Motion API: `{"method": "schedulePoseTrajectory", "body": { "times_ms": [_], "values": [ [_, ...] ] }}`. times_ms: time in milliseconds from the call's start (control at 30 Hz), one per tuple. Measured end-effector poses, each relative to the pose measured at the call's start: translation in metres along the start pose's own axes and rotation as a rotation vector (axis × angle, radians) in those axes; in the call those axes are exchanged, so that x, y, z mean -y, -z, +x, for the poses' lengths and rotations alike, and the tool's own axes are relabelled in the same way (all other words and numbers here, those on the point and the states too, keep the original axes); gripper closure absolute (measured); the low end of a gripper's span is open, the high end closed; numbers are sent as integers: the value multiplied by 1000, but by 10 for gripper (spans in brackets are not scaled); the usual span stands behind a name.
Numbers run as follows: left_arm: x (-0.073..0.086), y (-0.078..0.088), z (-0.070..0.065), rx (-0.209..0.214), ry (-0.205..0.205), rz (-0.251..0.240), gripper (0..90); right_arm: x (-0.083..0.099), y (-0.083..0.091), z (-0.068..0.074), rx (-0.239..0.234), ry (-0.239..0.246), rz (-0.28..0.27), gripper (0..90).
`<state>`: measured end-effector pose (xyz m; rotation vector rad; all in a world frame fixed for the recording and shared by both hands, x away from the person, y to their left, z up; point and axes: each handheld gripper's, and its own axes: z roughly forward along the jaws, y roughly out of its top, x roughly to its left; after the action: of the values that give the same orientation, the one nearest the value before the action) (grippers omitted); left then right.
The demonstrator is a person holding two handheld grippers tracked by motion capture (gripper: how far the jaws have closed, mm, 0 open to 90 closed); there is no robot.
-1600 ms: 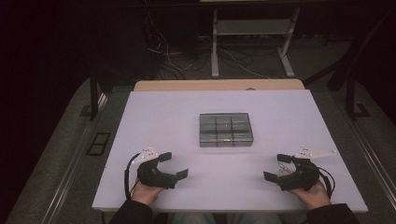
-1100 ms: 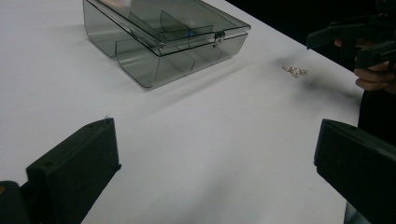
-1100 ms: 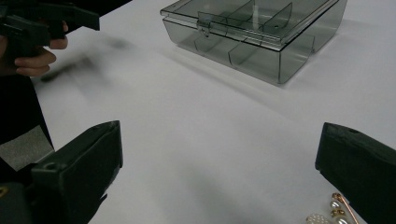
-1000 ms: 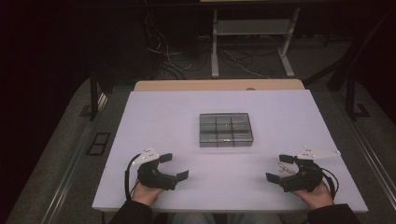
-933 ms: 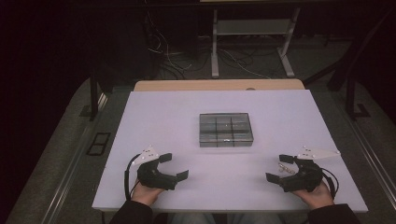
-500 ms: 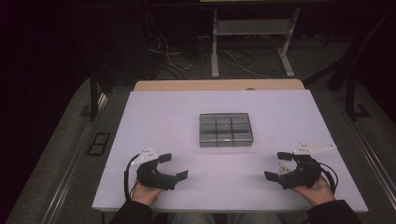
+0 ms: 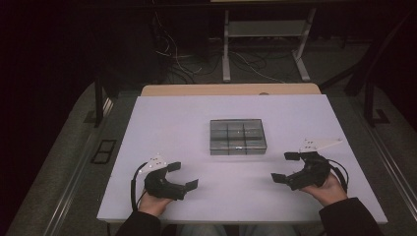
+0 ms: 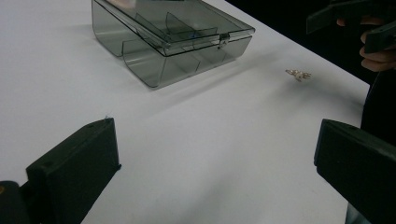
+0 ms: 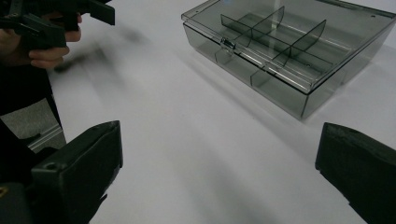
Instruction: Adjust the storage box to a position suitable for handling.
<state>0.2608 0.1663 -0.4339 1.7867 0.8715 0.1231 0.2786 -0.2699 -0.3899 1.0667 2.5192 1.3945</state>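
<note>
A smoky clear compartment box [image 7: 238, 136] lies at the middle of the white table [image 7: 162, 123], lid down, with several dividers inside. The left gripper view has the box [image 8: 173, 42] ahead and left, its latch facing me; the right gripper view has the box [image 9: 289, 51] ahead and right. My left gripper [image 7: 183, 175] rests open near the front left edge, its jaws [image 8: 215, 168] wide apart over bare table. Open too is my right gripper [image 7: 283, 167] at the front right, nothing between its jaws [image 9: 219, 172]. A tiny pale metallic piece [image 8: 298, 74] lies on the table right of the box.
The table's wooden far edge [image 7: 231, 90] borders dark floor with cables and a metal stand [image 7: 265, 29]. The other hand and gripper [image 8: 359, 23] appear at the left gripper view's top right, and the left hand [image 9: 42, 32] at the right gripper view's top left.
My right gripper has shifted a little forward and inward toward the box. The left gripper has stayed where it was. Both remain open.
</note>
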Motion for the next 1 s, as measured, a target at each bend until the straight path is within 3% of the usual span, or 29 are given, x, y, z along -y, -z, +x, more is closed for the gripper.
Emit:
{"method": "schedulePoseTrajectory", "body": {
  "times_ms": [567,1000],
  "values": [
    [0,0,0,0,5,0,0,-24,-9,-1,-27,20,-5,4],
    [0,0,1,-1,4,-2,0,-53,-17,-3,-30,47,-19,4]
  ]
}}
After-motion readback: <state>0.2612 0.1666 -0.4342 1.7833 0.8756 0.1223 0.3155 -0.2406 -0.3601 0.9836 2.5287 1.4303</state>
